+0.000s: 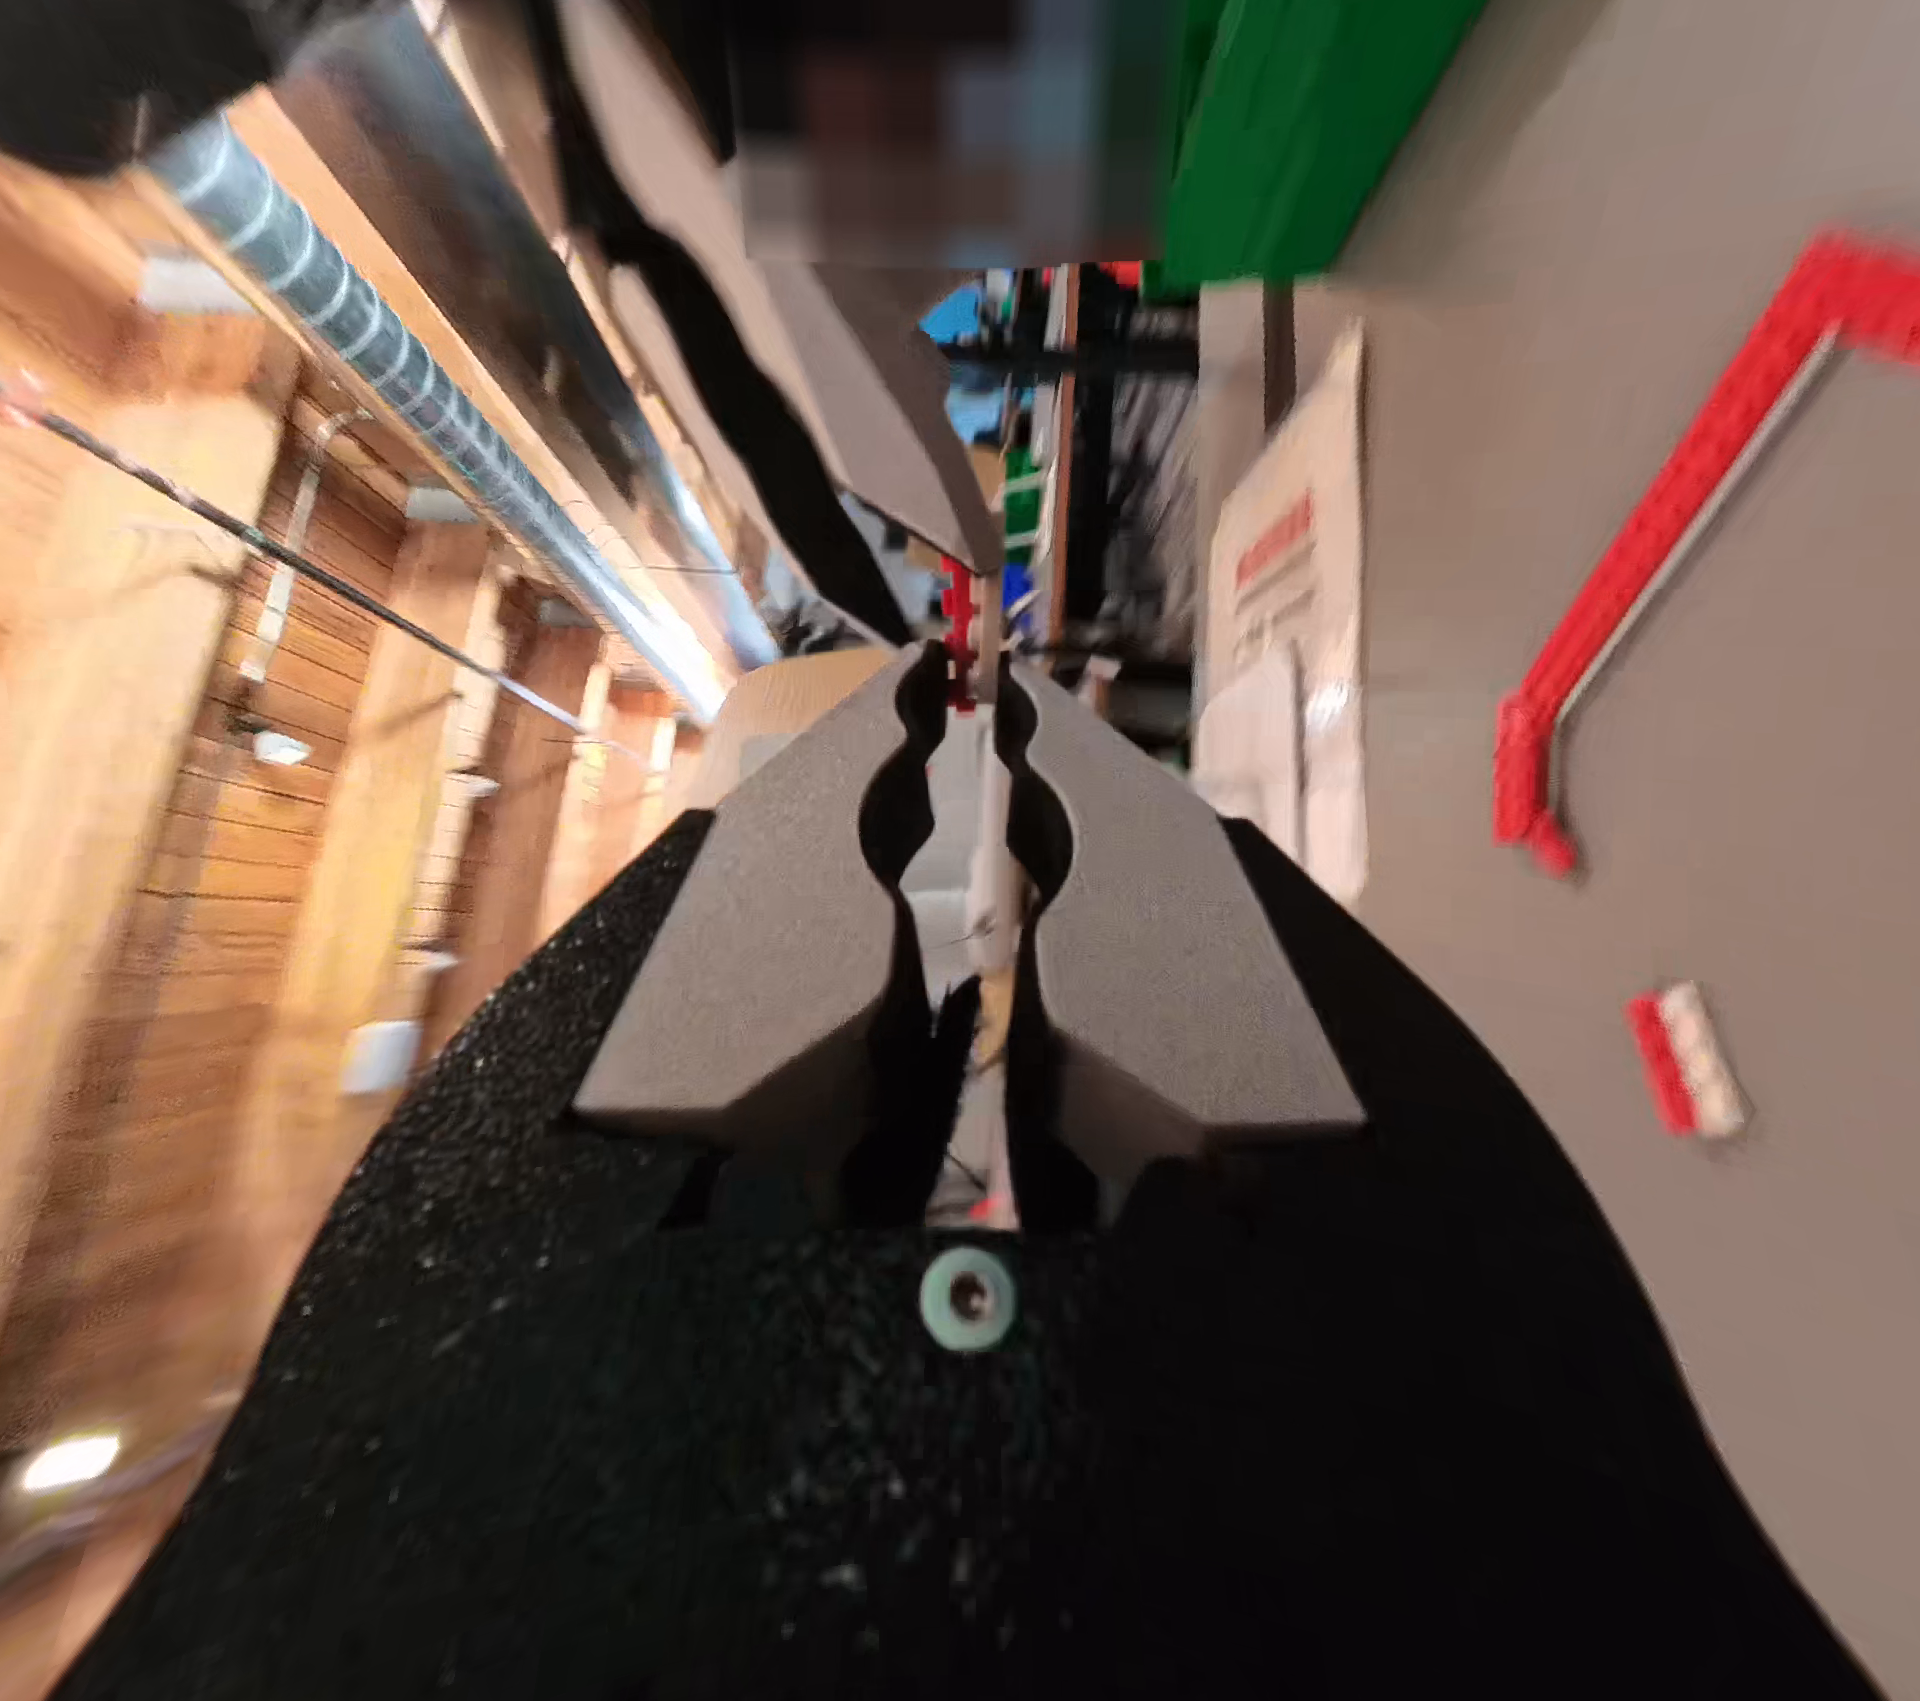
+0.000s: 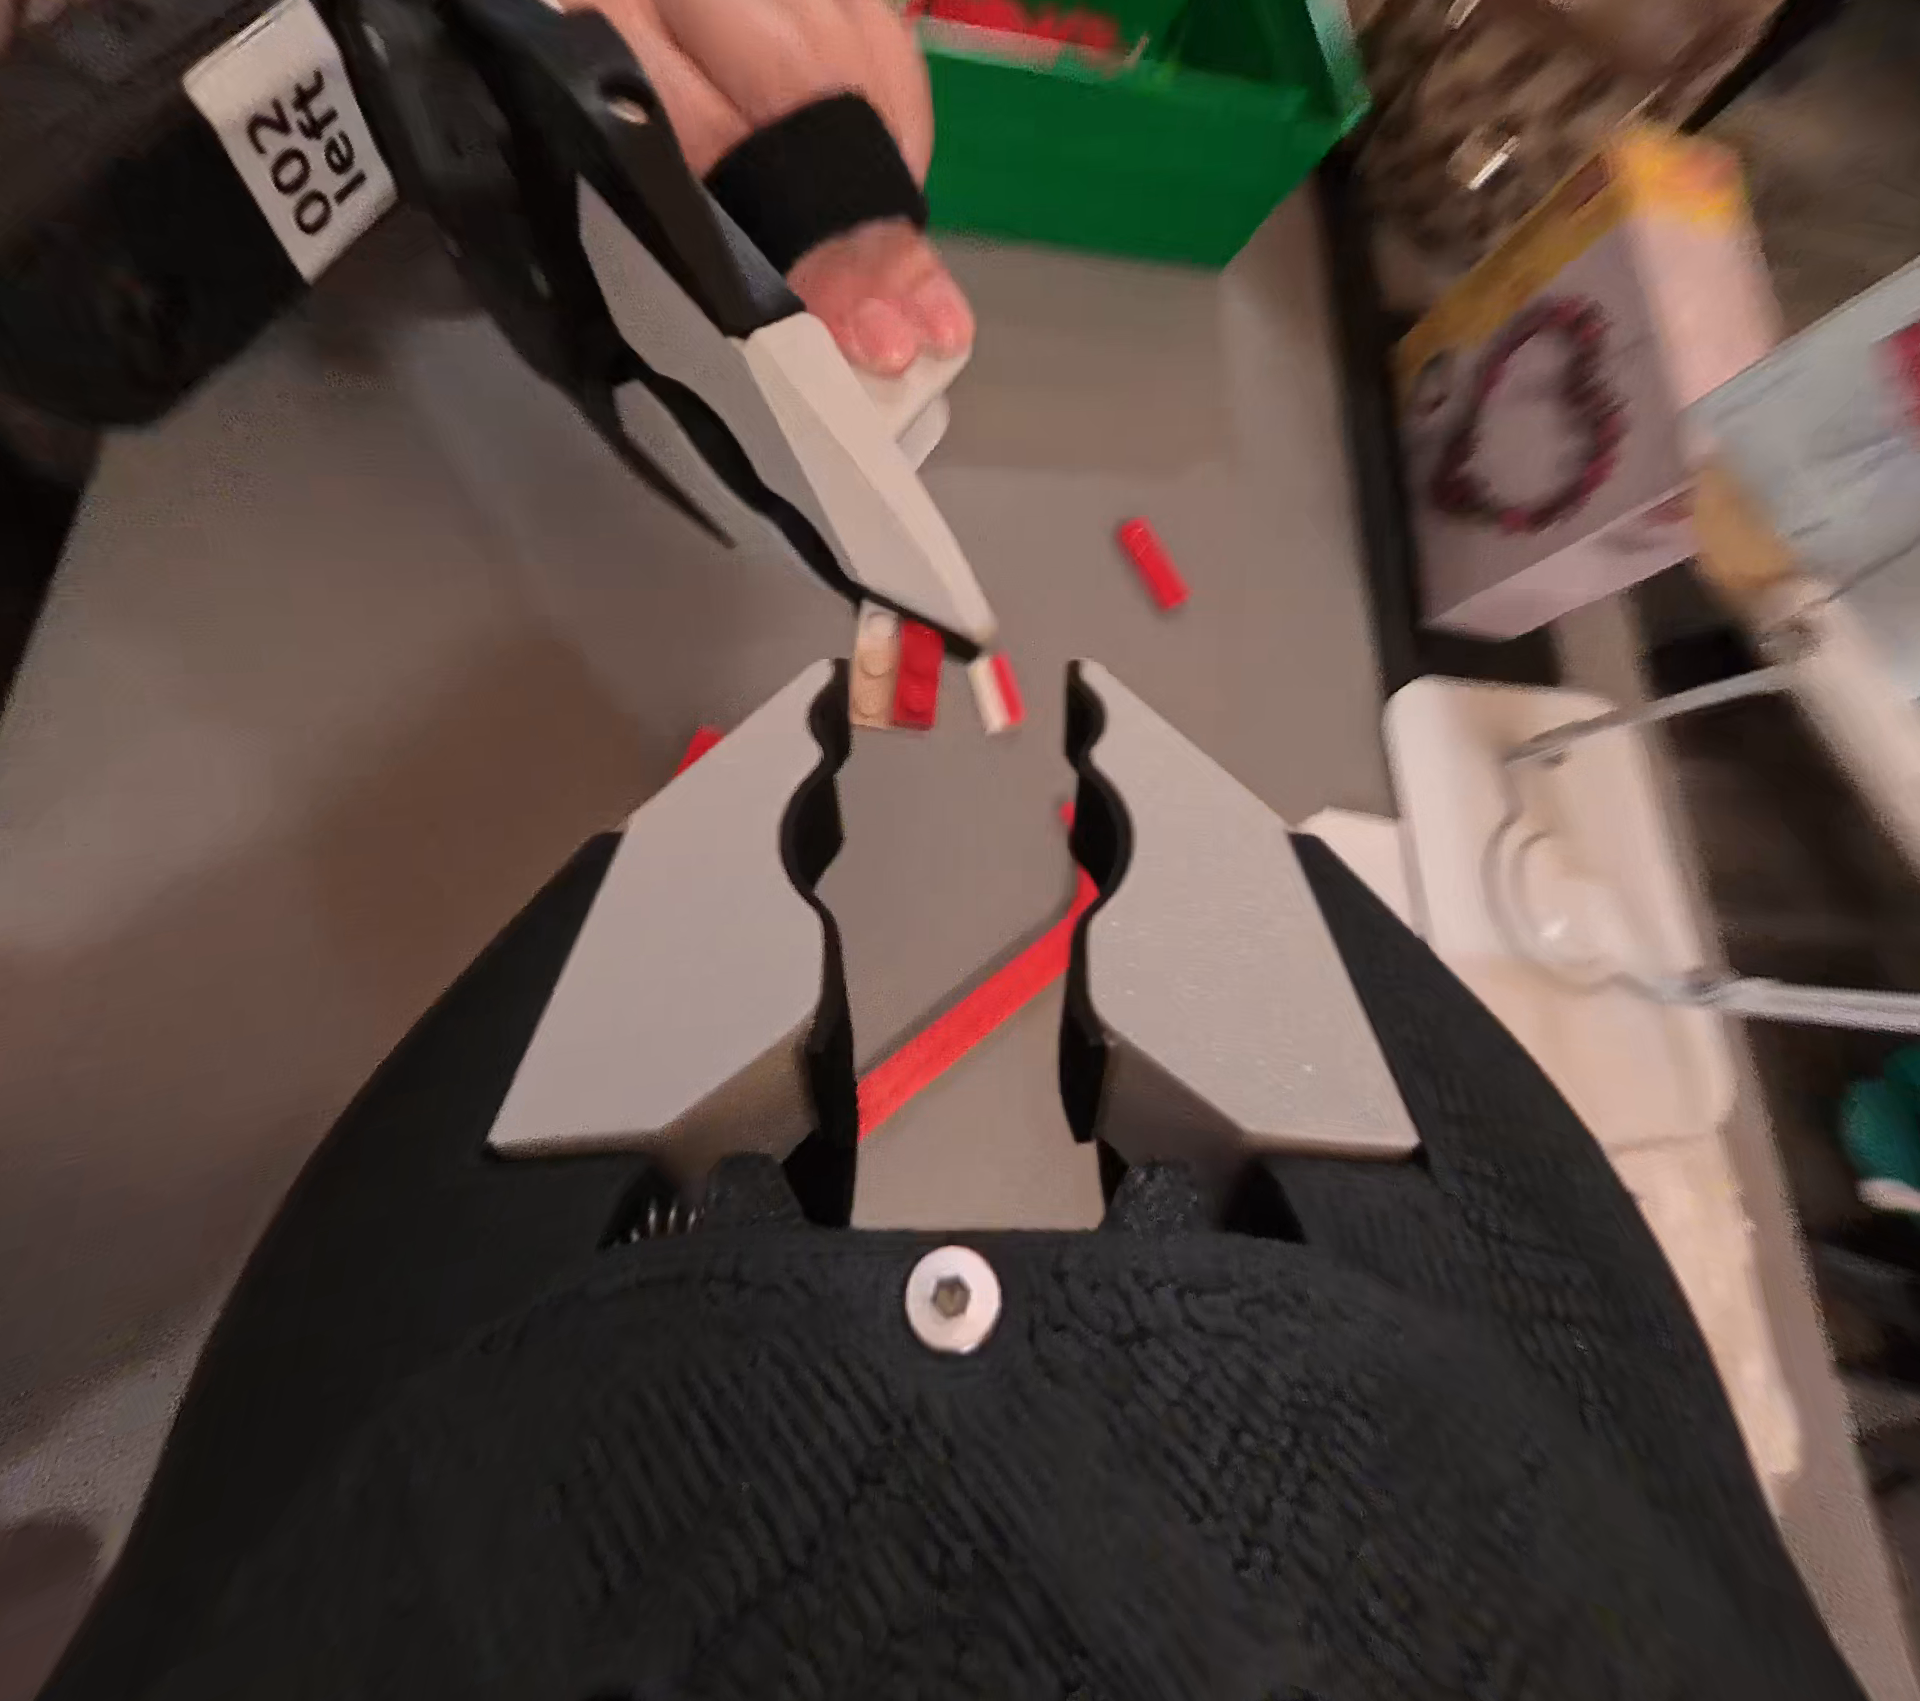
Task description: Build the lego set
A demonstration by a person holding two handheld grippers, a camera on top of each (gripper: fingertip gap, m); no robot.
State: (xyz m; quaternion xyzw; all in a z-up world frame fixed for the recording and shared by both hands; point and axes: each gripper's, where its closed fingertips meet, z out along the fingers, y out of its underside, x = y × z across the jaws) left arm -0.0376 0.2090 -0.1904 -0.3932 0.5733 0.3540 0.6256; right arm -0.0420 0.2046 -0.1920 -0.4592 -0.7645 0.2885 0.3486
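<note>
My left gripper [image 1: 966,664] is shut on a small red and white brick assembly [image 1: 958,612] at its fingertips and holds it above the grey table. The right wrist view shows the left gripper [image 2: 971,628] coming in from the upper left with the assembly [image 2: 899,680]. My right gripper [image 2: 954,680] is open, its tips on either side of and just short of the assembly. Its grey fingers [image 1: 894,446] reach in from above in the left wrist view. A long red brick frame [image 1: 1662,560] lies on the table and passes under my right gripper [image 2: 966,1028].
A small white and red piece [image 2: 995,693] and a loose red brick [image 2: 1151,565] lie on the table. A green bin [image 2: 1091,124] with red parts stands at the back. A picture box [image 2: 1558,425] and a white tray [image 2: 1455,820] are at the right. A booklet [image 1: 1288,612] lies nearby. Less than 4 cm separates the two grippers' tips.
</note>
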